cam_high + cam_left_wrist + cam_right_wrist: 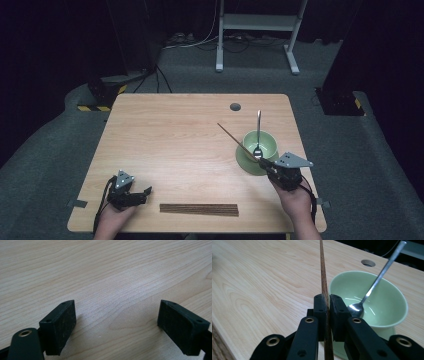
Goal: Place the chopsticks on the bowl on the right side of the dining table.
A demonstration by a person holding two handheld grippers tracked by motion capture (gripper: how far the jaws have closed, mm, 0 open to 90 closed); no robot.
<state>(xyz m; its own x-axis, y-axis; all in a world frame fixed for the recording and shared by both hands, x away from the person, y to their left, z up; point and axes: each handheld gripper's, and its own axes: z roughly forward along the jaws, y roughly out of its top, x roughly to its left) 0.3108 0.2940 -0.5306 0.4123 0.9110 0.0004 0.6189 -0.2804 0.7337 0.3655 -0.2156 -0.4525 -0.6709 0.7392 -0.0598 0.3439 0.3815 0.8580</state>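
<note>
High view: one chopstick clamped in right gripper jaws; left gripper wide; one bowl, one spoon.

A light wooden desk with rounded corners stands on grey carpet, and a round cable hole sits near its far edge, right of the middle. Close to the right edge a green saucer lies flat on the wood and carries a green bowl with a metal spoon leaning in it. A neat bundle of dark wooden chopsticks lies along the near edge, about midway, parallel to that edge.
</note>
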